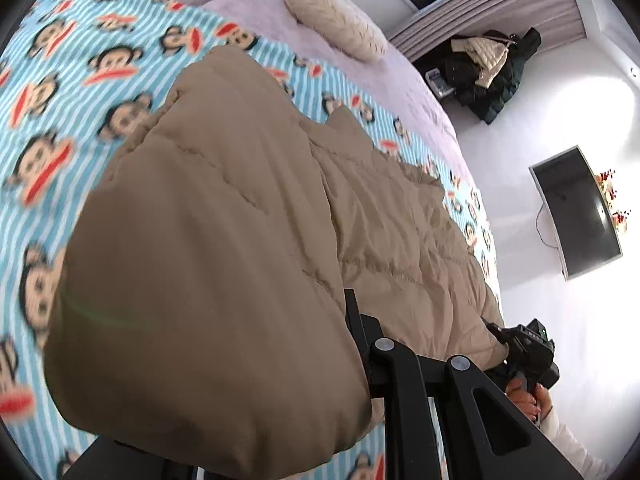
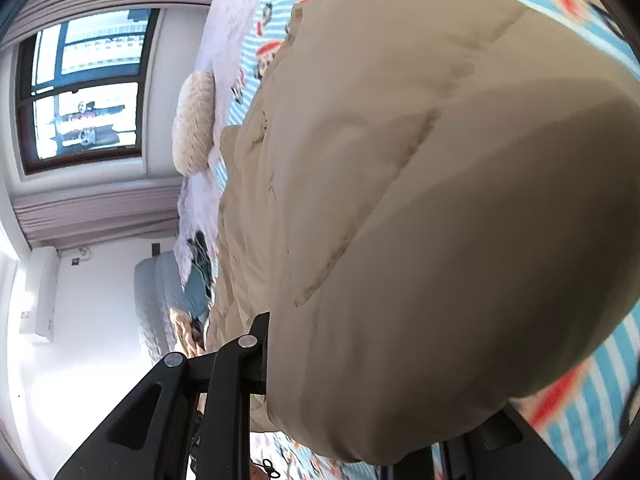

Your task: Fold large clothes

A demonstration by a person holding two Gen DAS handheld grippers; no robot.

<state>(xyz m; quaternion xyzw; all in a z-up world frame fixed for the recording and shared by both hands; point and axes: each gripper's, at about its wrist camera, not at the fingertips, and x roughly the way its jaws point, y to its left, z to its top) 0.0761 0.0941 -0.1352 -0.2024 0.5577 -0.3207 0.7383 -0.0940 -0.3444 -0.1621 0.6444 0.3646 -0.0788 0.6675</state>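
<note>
Fabric fills the left wrist view: a tan quilted coat (image 1: 224, 216) lies along a bed cover (image 1: 60, 92) printed with blue stripes and monkey faces, running from six o'clock up toward one o'clock. The left gripper (image 1: 352, 360) is pinched on the coat's near edge, which bulges over its jaws. At four o'clock the right gripper (image 1: 524, 348), held in a person's hand (image 1: 524, 396), meets the coat's far corner. A cream cushion (image 1: 336, 16) sits at twelve o'clock, a dark monitor (image 1: 576, 208) at three o'clock.

In the right wrist view, the coat (image 2: 420, 200) swells across the centre and the three o'clock side. The right gripper (image 2: 268, 364) is clamped on its edge near six o'clock. The cushion (image 2: 194, 120) lies at ten o'clock, beside a window (image 2: 84, 88).
</note>
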